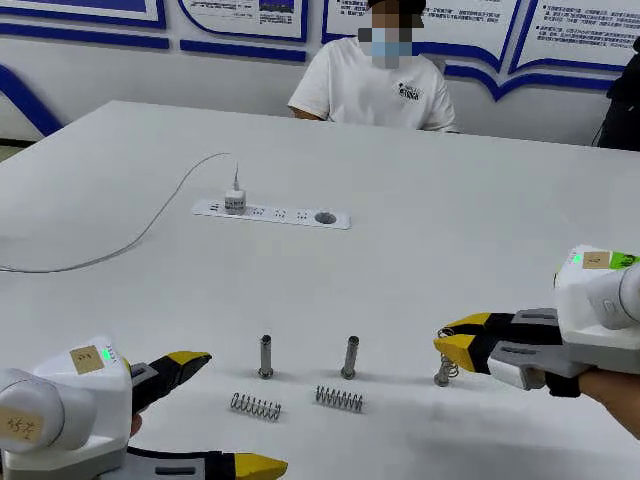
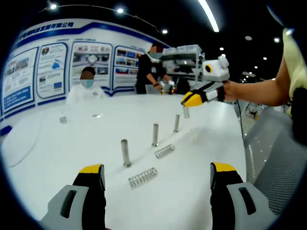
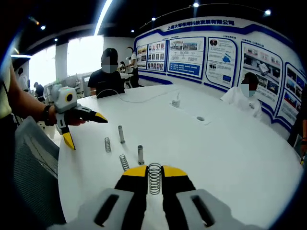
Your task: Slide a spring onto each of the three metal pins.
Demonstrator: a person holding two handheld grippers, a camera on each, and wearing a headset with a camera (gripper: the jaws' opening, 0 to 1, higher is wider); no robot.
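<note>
Two metal pins [image 1: 265,356] [image 1: 351,357] stand upright near the table's front edge, and a third pin [image 2: 176,123] stands further right. A loose spring [image 1: 255,406] lies in front of the first pin, and another spring [image 1: 339,399] lies in front of the second. My right gripper [image 1: 447,345] is shut on a third spring [image 3: 154,178], held upright right by the third pin [image 1: 441,378]. I cannot tell whether that spring is over the pin. My left gripper [image 1: 225,412] stands open to the left of the loose springs, with nothing between its jaws.
A white power strip [image 1: 270,213] with a plugged adapter [image 1: 235,200] and a cable lies mid-table. A person in a white shirt [image 1: 375,85] sits at the far side. The white table [image 1: 450,260] is bare between strip and pins.
</note>
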